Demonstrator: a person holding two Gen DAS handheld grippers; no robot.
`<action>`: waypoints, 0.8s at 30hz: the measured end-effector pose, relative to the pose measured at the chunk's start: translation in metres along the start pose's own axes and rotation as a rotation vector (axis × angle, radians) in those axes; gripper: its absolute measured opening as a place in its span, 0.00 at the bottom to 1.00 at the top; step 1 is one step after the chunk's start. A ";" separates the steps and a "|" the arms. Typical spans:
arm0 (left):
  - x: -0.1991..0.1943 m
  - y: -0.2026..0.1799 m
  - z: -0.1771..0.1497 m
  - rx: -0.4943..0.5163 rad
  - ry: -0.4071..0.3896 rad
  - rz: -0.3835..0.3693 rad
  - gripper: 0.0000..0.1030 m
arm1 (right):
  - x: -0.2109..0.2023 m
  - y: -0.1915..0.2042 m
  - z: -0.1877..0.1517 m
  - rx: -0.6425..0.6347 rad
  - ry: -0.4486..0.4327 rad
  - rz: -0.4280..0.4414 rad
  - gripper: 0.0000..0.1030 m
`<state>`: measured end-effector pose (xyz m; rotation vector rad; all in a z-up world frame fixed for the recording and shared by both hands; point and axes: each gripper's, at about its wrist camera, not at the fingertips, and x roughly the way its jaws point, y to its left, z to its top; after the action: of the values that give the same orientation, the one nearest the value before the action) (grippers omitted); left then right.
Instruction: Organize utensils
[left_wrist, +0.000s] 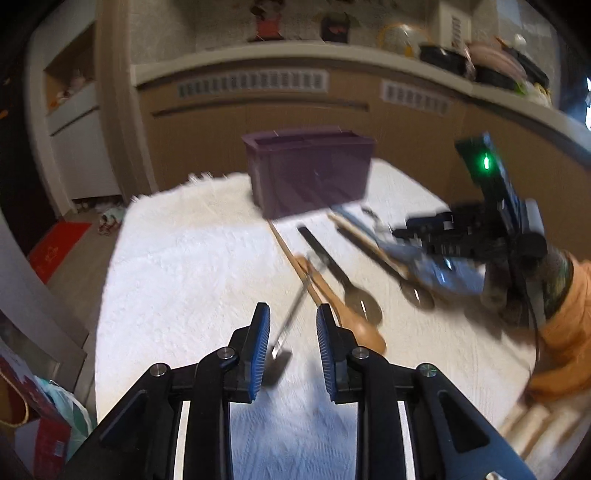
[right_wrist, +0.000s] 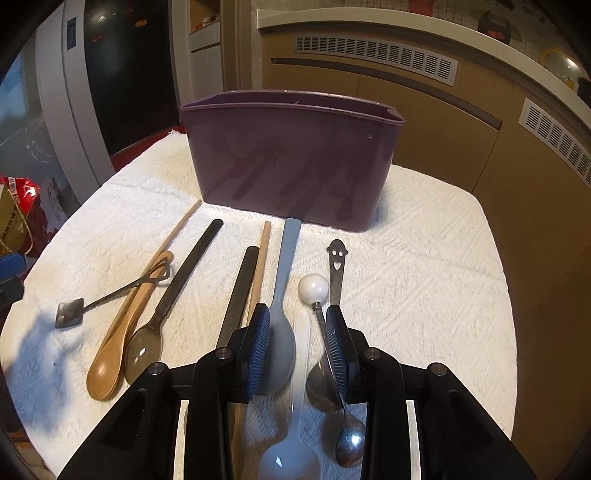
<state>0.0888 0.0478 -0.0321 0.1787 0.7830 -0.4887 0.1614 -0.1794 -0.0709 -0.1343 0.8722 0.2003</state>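
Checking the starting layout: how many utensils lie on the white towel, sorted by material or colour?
Wooden utensils: 3
Black-handled utensils: 2
Metal-handled spoons: 3
Grey spoon: 1
White plastic spoon: 1
Total: 10

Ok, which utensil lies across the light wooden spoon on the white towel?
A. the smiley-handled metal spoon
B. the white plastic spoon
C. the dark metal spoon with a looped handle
C: the dark metal looped-handle spoon crosses over the light wooden spoon on the white towel.
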 end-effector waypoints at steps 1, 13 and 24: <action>0.002 -0.002 -0.005 0.015 0.027 0.004 0.31 | -0.003 0.000 -0.001 -0.002 -0.005 0.001 0.32; 0.036 0.021 -0.045 -0.150 0.139 0.032 0.42 | -0.006 -0.013 -0.025 0.027 -0.001 0.021 0.32; 0.050 0.010 -0.029 -0.100 0.101 0.048 0.29 | -0.006 -0.015 -0.026 0.043 -0.005 0.042 0.32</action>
<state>0.1055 0.0481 -0.0886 0.1300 0.8976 -0.3966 0.1413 -0.1994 -0.0819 -0.0754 0.8741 0.2208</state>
